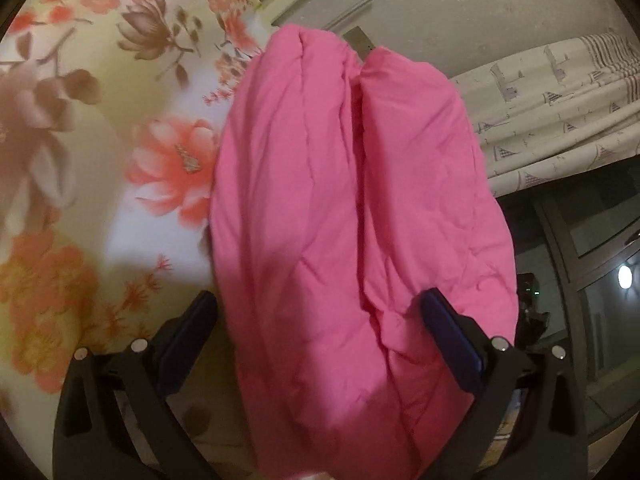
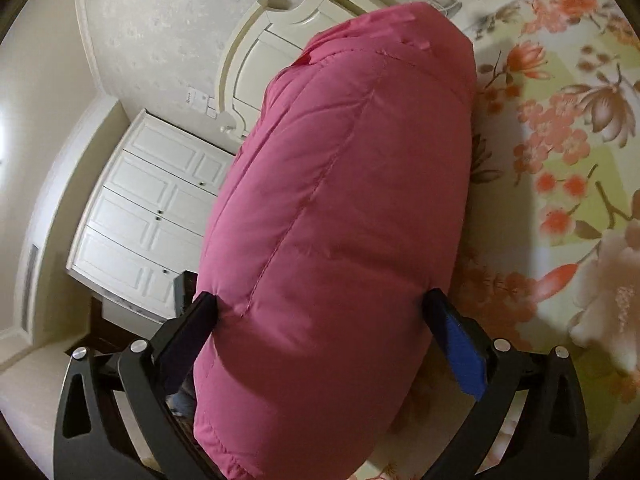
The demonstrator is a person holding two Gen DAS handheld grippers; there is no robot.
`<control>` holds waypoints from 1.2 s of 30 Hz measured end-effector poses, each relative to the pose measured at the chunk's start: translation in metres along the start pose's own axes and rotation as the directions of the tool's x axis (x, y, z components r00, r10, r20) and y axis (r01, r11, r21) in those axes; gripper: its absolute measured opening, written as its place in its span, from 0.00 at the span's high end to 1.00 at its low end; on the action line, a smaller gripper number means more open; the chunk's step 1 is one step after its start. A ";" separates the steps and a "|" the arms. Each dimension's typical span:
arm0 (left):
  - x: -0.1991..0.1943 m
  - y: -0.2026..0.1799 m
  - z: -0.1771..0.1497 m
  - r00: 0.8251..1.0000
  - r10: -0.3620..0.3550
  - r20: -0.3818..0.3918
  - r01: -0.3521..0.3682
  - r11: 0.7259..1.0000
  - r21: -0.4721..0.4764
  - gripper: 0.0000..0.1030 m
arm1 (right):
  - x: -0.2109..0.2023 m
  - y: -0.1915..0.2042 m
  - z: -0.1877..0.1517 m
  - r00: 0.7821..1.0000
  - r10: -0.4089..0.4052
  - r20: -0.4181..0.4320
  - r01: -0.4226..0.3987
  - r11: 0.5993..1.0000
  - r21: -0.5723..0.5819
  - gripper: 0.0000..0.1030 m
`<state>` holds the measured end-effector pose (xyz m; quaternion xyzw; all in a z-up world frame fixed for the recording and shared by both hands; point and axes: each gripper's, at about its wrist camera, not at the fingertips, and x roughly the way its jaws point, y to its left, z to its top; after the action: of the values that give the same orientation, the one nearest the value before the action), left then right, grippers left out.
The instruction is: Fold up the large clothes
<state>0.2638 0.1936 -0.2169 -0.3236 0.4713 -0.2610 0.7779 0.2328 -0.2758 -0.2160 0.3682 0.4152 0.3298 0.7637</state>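
A puffy pink quilted jacket (image 1: 340,208) fills the middle of both wrist views, bunched into a thick roll. In the left wrist view it lies between the fingers of my left gripper (image 1: 320,308), whose jaws stand wide apart; the right finger (image 1: 448,332) touches the fabric, the left finger (image 1: 192,328) stands clear of it. In the right wrist view the jacket (image 2: 344,208) bulges between the spread fingers of my right gripper (image 2: 320,308), and both pads press against its sides. The jacket rests partly against the floral bedspread (image 1: 100,140).
The floral bedspread (image 2: 568,168) covers the bed. A cream headboard (image 2: 256,56) and white cabinet (image 2: 148,216) stand by the wall. A patterned curtain (image 1: 560,112) and a dark window (image 1: 592,264) are at the right of the left wrist view.
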 end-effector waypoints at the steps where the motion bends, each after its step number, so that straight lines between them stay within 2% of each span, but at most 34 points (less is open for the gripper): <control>1: 0.003 -0.001 0.000 1.000 0.006 -0.001 -0.006 1.000 0.012 0.02 | 0.000 0.001 0.001 1.000 0.000 -0.001 0.000 1.000 -0.012 0.04; 2: 0.006 -0.004 0.000 1.000 0.003 -0.002 -0.003 1.000 0.031 0.06 | 0.001 0.004 0.000 1.000 0.000 0.001 0.000 1.000 -0.029 0.04; 3: 0.010 -0.007 0.000 1.000 -0.029 -0.011 0.029 0.999 0.032 0.13 | -0.001 0.004 0.000 1.000 0.007 0.005 -0.007 0.999 -0.042 0.05; 4: 0.014 -0.009 -0.002 0.999 -0.040 -0.004 0.040 0.999 0.028 0.17 | -0.002 0.005 0.000 1.000 0.017 0.019 -0.016 0.998 -0.065 0.09; 6: 0.019 -0.019 -0.005 1.000 -0.015 0.022 0.014 0.998 0.067 0.22 | -0.007 0.010 -0.003 0.998 0.012 0.054 -0.005 0.991 -0.133 0.15; 8: 0.022 -0.030 -0.006 0.998 -0.019 0.060 0.013 0.995 0.097 0.33 | -0.012 0.015 -0.003 0.997 -0.001 0.081 0.016 0.983 -0.184 0.20; 11: 0.026 -0.054 -0.002 0.993 -0.023 0.120 0.006 0.990 0.141 0.44 | -0.024 0.028 0.005 0.991 -0.037 0.126 0.070 0.959 -0.274 0.26; 15: 0.049 -0.086 0.015 0.986 -0.050 0.157 0.021 0.983 0.181 0.48 | -0.035 0.047 0.032 0.975 -0.141 0.171 0.195 0.915 -0.354 0.28; 19: 0.088 -0.101 0.034 0.980 -0.102 0.172 0.075 0.985 0.155 0.48 | -0.044 0.038 0.065 0.960 -0.193 0.202 0.250 0.917 -0.310 0.27; 25: 0.129 -0.074 0.040 0.964 -0.192 0.183 0.192 0.981 0.021 0.47 | -0.048 0.017 0.087 0.933 -0.306 0.191 0.352 0.884 -0.306 0.25; 27: 0.127 -0.071 0.037 0.964 -0.191 0.186 0.189 0.982 0.029 0.46 | -0.049 0.019 0.085 0.916 -0.354 0.191 0.398 0.863 -0.311 0.22; 28: 0.123 -0.072 0.034 0.968 -0.166 0.190 0.160 0.986 0.048 0.45 | -0.051 0.029 0.084 0.887 -0.407 0.219 0.460 0.827 -0.325 0.20; 30: 0.118 -0.078 0.033 0.972 -0.125 0.199 0.112 0.991 0.077 0.43 | -0.053 0.059 0.080 0.800 -0.487 0.352 0.593 0.731 -0.337 0.19; 31: 0.117 -0.082 0.033 0.974 -0.106 0.203 0.090 0.992 0.085 0.41 | -0.056 0.071 0.074 0.785 -0.479 0.393 0.609 0.712 -0.350 0.17; 33: 0.116 -0.086 0.034 0.975 -0.084 0.204 0.067 0.994 0.092 0.39 | -0.049 0.096 0.058 0.781 -0.431 0.453 0.610 0.685 -0.399 0.14; 34: 0.115 -0.087 0.035 0.976 -0.078 0.204 0.060 0.994 0.093 0.37 | -0.034 0.110 0.044 0.774 -0.424 0.470 0.623 0.642 -0.446 0.13; 35: 0.113 -0.087 0.035 0.977 -0.071 0.203 0.053 0.994 0.093 0.35 | -0.011 0.119 0.031 0.757 -0.450 0.474 0.652 0.562 -0.509 0.13; 36: 0.114 -0.086 0.035 0.977 -0.066 0.202 0.049 0.995 0.092 0.35 | 0.018 0.121 0.018 0.728 -0.505 0.464 0.682 0.456 -0.572 0.12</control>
<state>0.3340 0.0653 -0.2042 -0.3282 0.3674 -0.2689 0.8277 0.2326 -0.2042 -0.1153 -0.0911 0.2659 0.1290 0.9510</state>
